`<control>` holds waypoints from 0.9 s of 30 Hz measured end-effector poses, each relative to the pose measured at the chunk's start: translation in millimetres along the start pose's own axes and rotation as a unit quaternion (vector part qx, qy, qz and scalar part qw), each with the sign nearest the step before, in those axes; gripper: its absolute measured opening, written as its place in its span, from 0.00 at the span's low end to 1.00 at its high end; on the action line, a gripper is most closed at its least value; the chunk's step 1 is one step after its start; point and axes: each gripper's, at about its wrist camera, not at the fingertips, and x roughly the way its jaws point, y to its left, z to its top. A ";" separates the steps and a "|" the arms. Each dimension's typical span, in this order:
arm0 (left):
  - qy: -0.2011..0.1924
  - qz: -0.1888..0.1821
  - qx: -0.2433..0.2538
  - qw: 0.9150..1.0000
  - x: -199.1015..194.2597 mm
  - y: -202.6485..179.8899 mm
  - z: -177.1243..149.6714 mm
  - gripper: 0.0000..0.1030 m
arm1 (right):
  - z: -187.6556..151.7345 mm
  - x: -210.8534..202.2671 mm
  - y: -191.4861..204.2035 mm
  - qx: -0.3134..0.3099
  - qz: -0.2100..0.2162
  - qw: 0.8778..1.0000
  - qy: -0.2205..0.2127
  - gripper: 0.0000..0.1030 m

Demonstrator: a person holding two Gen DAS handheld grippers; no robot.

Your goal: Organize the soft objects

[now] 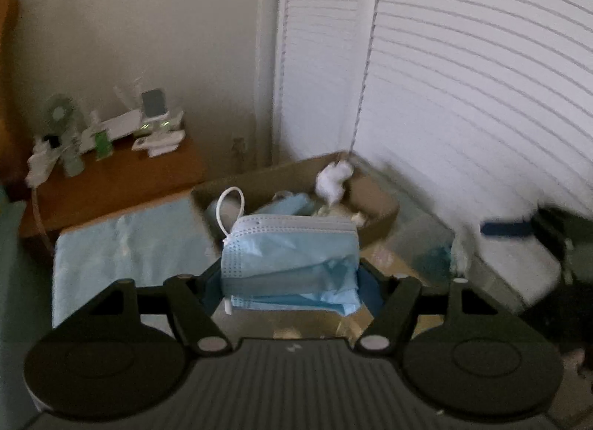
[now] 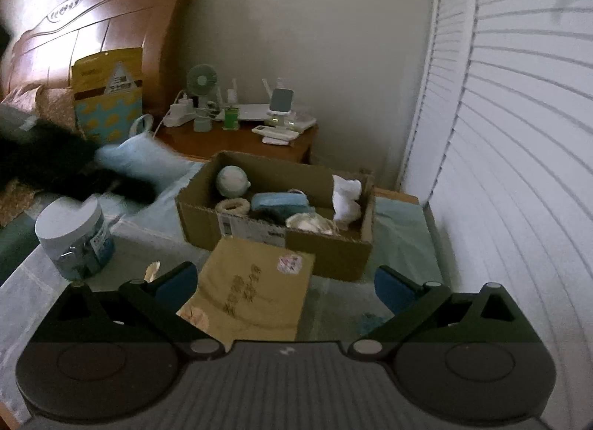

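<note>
- The left gripper has its blue pads pressed on both sides of a stack of face masks; the masks are pale blue pleated non-woven fabric with a dotted stitched border, and a white elastic ear loop curls up at the left; the stack hangs in front of the cardboard box.
- The right gripper stands wide apart with nothing between its blue-padded fingers; below it lies a flat tan paper envelope with dark printed characters too blurred to read and a round pinkish sticker.
- The open corrugated cardboard box, with a white printed label on its front wall, sits just behind the envelope on pale bedding; inside are a round pale green ball, a ring of rope-like fibre, a folded blue soft piece, and a crumpled white cloth.
- To the left stands a clear plastic jar with a white lid and a blue label.
- Behind, perhaps a bedside table of glossy wood carries a small green fan; a carved wooden headboard rises to the left; white slatted blinds fill the right.
</note>
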 end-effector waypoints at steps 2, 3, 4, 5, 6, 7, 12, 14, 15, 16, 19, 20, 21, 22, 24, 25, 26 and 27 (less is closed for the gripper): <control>-0.003 0.007 -0.006 1.000 12.9 -1.4 12.1 0.71 | -3.6 -4.4 -0.6 0.001 -0.004 1.000 -0.001 1.00; -0.006 0.006 -0.007 1.000 19.6 -1.0 17.4 0.71 | -4.1 -5.1 -1.2 0.000 -0.007 1.000 -0.001 1.00; -0.008 0.010 -0.013 1.000 26.1 0.3 21.4 0.71 | -5.6 -7.1 -1.5 -0.001 -0.009 1.000 -0.002 1.00; -0.005 0.014 -0.021 1.000 34.8 2.2 26.2 0.71 | -6.6 -8.4 -2.6 -0.001 -0.010 1.000 -0.003 1.00; -0.003 0.015 -0.025 1.000 42.8 4.2 29.5 0.71 | -7.5 -9.5 -4.2 0.001 -0.011 1.000 -0.003 1.00; -0.001 0.022 -0.030 0.999 50.0 5.6 31.8 0.71 | -8.4 -10.8 -5.7 0.003 -0.012 1.000 -0.004 1.00; 0.015 0.041 -0.046 0.998 79.5 13.5 35.1 0.71 | -11.8 -14.1 -13.9 0.014 -0.014 1.000 -0.004 1.00; 0.021 0.045 -0.063 0.997 88.2 18.9 33.9 0.72 | -13.1 -13.5 -17.0 0.017 -0.015 1.000 -0.003 1.00; 0.025 0.046 -0.068 0.996 91.3 20.1 32.4 0.76 | -13.5 -12.4 -18.2 0.019 -0.014 1.000 -0.002 1.00; 0.028 0.049 -0.068 0.996 93.4 20.7 31.1 0.84 | -14.1 -11.7 -19.3 0.020 -0.014 1.000 -0.001 1.00; 0.031 0.068 -0.063 0.995 94.4 18.6 27.1 0.93 | -15.1 -10.6 -21.3 0.022 -0.012 1.000 0.002 1.00; 0.032 0.068 -0.060 0.995 93.7 17.7 26.7 0.93 | -15.3 -10.5 -21.3 0.022 -0.012 1.000 0.001 1.00; 0.032 0.068 -0.058 0.995 92.4 17.1 25.9 0.93 | -15.3 -10.4 -21.5 0.022 -0.011 1.000 0.002 1.00; 0.031 0.068 -0.059 0.995 89.4 17.1 24.8 0.93 | -15.3 -10.1 -21.6 0.023 -0.010 1.000 0.003 1.00; 0.027 0.062 -0.059 0.996 83.8 15.6 23.8 0.93 | -16.0 -11.0 -21.9 0.023 -0.010 1.000 0.004 1.00; 0.025 0.061 -0.058 0.996 80.2 14.7 22.9 0.93 | -16.4 -11.0 -22.1 0.023 -0.010 1.000 0.004 1.00; 0.022 0.060 -0.056 0.996 75.6 13.2 21.5 0.93 | -16.6 -11.0 -21.9 0.023 -0.011 1.000 0.005 1.00; 0.020 0.058 -0.053 0.997 72.2 11.9 20.4 0.93 | -16.7 -11.3 -22.2 0.023 -0.012 1.000 0.005 1.00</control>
